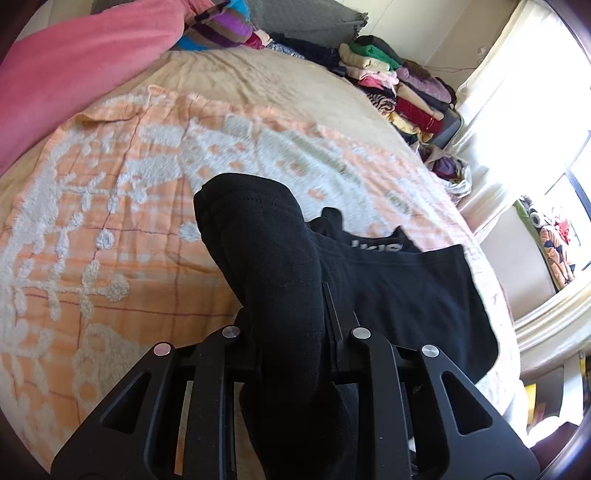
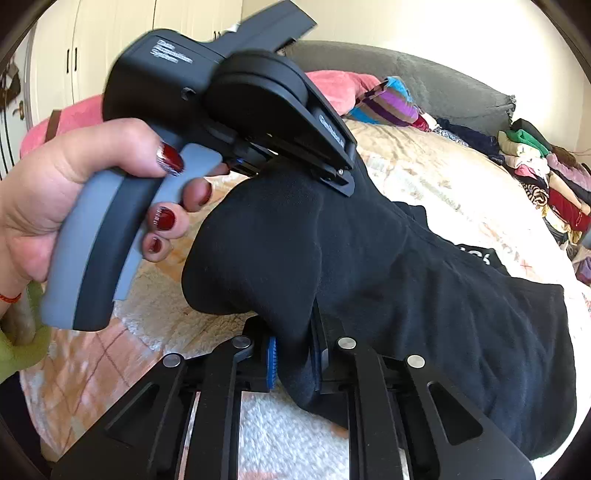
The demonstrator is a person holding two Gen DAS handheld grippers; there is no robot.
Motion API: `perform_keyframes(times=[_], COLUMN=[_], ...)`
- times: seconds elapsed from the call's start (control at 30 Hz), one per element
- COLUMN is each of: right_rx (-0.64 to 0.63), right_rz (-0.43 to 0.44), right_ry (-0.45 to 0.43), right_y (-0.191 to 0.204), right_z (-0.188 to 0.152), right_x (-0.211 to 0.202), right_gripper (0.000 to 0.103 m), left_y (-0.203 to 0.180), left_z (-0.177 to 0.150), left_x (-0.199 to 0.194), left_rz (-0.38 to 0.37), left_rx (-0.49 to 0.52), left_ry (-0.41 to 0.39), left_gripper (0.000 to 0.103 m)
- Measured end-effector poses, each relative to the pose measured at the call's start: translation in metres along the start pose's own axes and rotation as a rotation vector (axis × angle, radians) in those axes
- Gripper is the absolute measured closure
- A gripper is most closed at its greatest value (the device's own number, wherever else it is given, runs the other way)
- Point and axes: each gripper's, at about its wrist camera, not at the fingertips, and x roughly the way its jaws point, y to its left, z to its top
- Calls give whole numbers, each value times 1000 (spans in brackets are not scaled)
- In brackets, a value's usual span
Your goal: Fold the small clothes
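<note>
Bed (image 1: 236,74): fills both views; beige sheet, with an orange-and-white tufted blanket (image 1: 110,206) spread over the near part.
Pink pillow (image 1: 74,70): far left on the bed, beside a striped cushion (image 1: 221,26).
Clothes pile (image 1: 399,85): mixed colours, stacked along the far right edge of the bed.
Black garment (image 2: 424,295): small knit piece with white lettering on a band; its right part lies on the blanket, its near-left edge is lifted and bunched between the two grippers.
Left hand (image 2: 66,192): wraps the grey handle of the left gripper; red-painted nails, green sleeve at the wrist.
Left gripper (image 1: 291,325): jaws drawn together, clamped on a thick fold of the black garment.
Right gripper (image 2: 295,354): jaws drawn together, pinching the garment's near edge; blue pads (image 2: 272,363) press on the cloth.
</note>
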Motion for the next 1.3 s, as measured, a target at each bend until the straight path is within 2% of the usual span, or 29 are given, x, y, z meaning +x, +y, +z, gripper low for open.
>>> perform_keyframes(times=[0.27,0.47,0.6,0.83,1.03,1.17,1.2,1.23,1.3], right_rx=[99,182,255,359,402,408,414,428,497], right_rz=[-9,-35,-48,-61,-61,-48,-49,-50,-22], right_ry=[-76,-127,-144,-118,-88,-61,-49,-31,14], right_y=[-40,-81,-110,-149,-163,-167,-169,-171,-185], right_z=[-2,-10,-19,-45,-62,-63,-62,-64,-69], right_x=[-47,-82,-98,-115,-117,-109,-105,-102,-95], right_gripper=[92,93,94,94,94,94,94,94,94], left_y=[-67,-136,-171,-212,-233,-243,-246,-248,-246], left_z=[18,31,35,30,19,19,19,19,19], left_x=[-9,7,25,64,91,99,100,100,96], left_rz=[5,9,9,43,69,61,62,65,66], left_rx=[50,133,154,183,202,204,208,213,207], left_ry=[-13,18,47,104,139,154,153,150,145], left_gripper=[88,88,88,88,85,79,74,62,55])
